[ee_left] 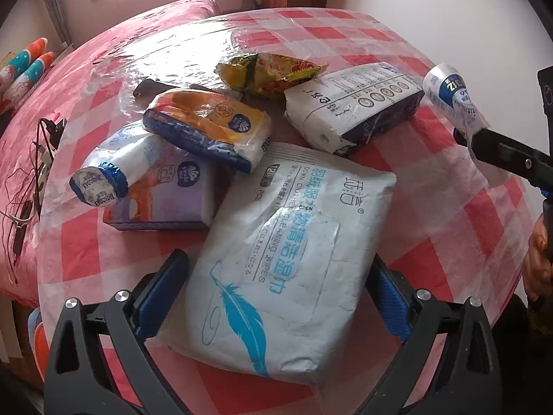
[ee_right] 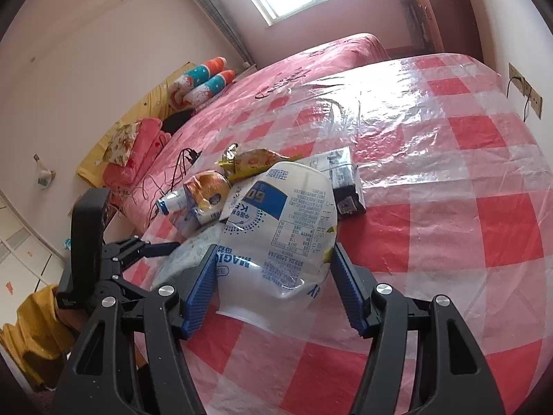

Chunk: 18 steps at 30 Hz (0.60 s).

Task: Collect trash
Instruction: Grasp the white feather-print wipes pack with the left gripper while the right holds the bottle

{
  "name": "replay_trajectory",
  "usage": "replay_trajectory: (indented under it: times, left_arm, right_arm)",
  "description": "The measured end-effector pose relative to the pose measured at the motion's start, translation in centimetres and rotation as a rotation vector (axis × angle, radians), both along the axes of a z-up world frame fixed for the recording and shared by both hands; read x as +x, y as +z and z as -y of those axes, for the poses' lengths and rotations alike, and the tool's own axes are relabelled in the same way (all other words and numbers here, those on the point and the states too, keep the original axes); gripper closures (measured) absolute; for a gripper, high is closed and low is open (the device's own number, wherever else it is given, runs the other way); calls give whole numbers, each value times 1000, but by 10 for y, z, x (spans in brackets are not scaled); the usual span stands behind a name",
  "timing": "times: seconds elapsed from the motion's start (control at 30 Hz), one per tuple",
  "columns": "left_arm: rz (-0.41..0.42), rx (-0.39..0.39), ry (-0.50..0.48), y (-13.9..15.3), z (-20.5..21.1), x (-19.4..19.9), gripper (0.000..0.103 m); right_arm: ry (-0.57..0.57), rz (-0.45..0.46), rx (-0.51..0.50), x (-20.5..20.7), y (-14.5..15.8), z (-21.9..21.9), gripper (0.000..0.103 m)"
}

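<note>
- The left tongs [ee_left: 276, 294] stand wide, one finger on each side of the wipes pack [ee_left: 276, 259]; the pads look just clear of its edges, so nothing is held yet.
- The right tongs [ee_right: 273, 287] are half closed on a crumpled milk pouch [ee_right: 276, 224], lifted above the table [ee_right: 449, 242].
- The wipes pack lies flat on the checked cloth at the near edge of the table. Its long axis runs away from the left tongs, tilted a little to the right, with the feather end nearest and the printed top end towards the pile.
- Just beyond it are two tissue packs, the orange pack [ee_left: 211, 128] leaning on the purple pack [ee_left: 162, 193], with a rolled wrapper [ee_left: 96, 183] lying on the purple one.
- Further back sit a dark-and-white bag [ee_left: 352, 110] and a yellow snack wrapper [ee_left: 273, 72].
- Risk, as I judge it: the wipes pack is soft and nearly as wide as the spread, so a squeeze could buckle it or let it slide out.
- Its far corner seems to touch the orange pack and sits close to the bag, so lifting might drag them.
- The plastic cover is slick; a push could shove the pack instead of gripping it.
- The pouch is only pinched low down and could slip.
</note>
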State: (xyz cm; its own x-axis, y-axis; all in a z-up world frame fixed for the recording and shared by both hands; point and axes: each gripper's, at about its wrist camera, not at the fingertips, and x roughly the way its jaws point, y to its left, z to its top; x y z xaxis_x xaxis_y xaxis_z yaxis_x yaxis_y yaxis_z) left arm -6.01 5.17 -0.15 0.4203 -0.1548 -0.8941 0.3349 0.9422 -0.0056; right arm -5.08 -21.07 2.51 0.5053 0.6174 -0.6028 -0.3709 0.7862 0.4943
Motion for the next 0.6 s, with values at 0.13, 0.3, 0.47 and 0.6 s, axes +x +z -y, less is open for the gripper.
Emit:
replay_trajectory:
  times: [0.13, 0.3, 0.47, 0.6]
  left_arm:
    - [24, -10, 0, 0, 1, -3, 6]
    - [82, -24, 29, 3, -1, -11, 22]
    - [94, -98, 64, 7, -14, -19, 34]
    - [101, -174, 93, 8, -25, -29, 38]
  right_arm:
    - [-15, 10, 4, -7, -1, 1, 39]
    - [-31, 16, -19, -12, 2, -7, 39]
    - [-40, 7, -37, -16, 7, -19, 39]
    - [-38, -19, -36, -19, 7, -29, 39]
